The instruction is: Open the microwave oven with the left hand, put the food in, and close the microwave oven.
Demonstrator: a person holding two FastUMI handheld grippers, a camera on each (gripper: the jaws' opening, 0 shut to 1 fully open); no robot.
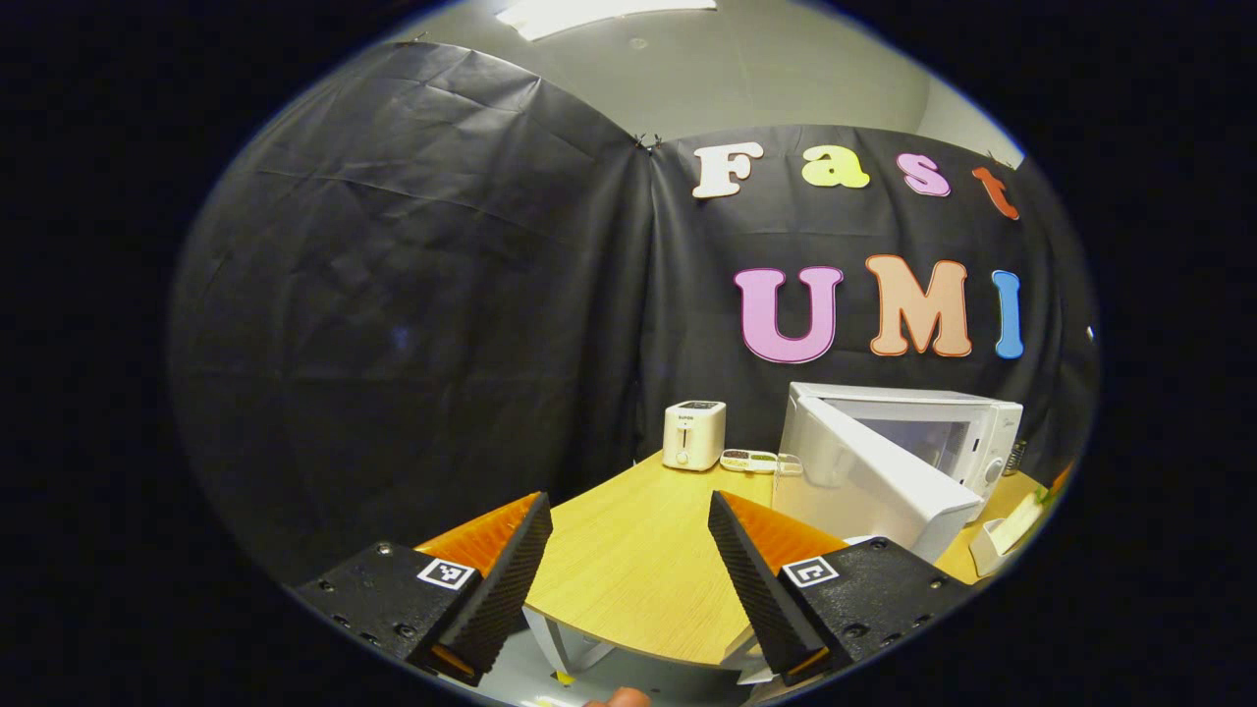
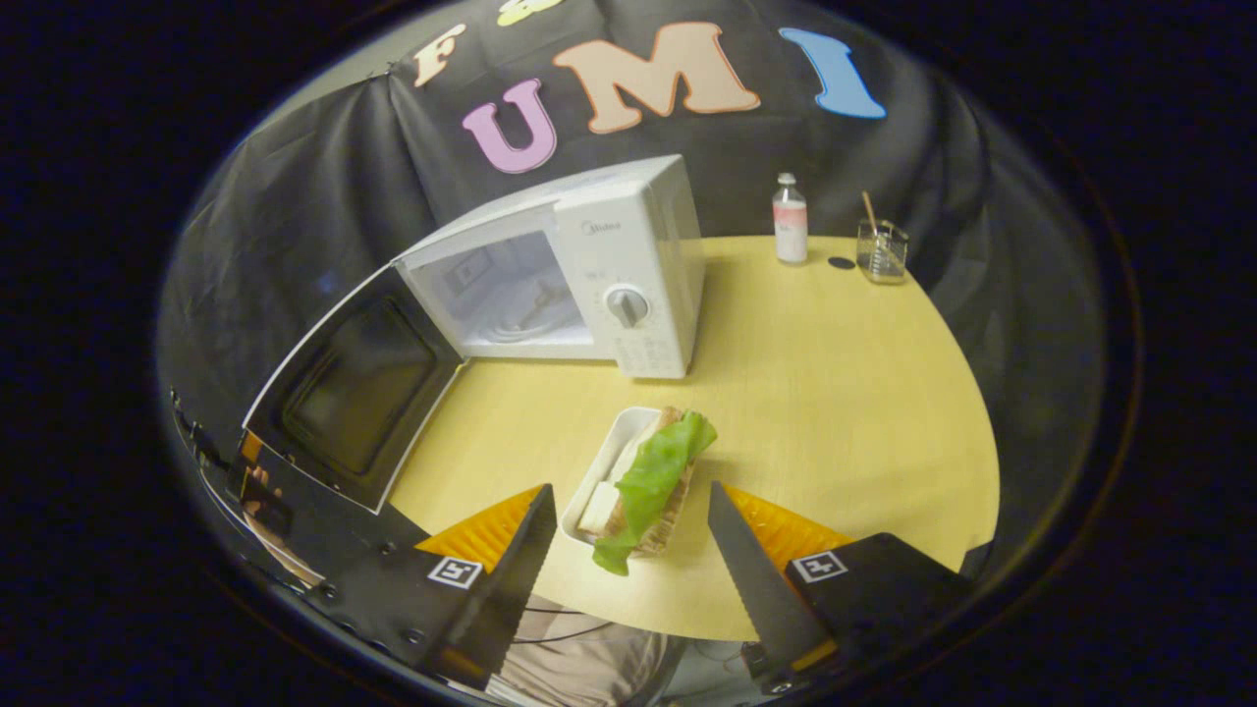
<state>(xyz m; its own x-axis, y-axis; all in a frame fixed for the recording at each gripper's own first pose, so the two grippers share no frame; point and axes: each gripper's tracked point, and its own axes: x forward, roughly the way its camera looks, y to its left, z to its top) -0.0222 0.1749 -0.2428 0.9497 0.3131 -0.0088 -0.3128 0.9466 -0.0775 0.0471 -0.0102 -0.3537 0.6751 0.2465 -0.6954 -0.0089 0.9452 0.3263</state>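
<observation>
Fingers, left gripper: spread wide, nothing between them, raised over the near edge of the desk.
Fingers, right gripper: spread wide, one on each side of the near end of the food tray, not touching it.
Food: sandwich with a lettuce leaf lying in a white tray, on the desk in front of the microwave oven.
Microwave oven: white, standing on the desk; its chamber is bare inside.
Door: swung fully open to the oven's left.
Behind the oven's right: bottle and a glass with a stick.
Far corner, left gripper view: toaster, with a small dish beside it.
</observation>
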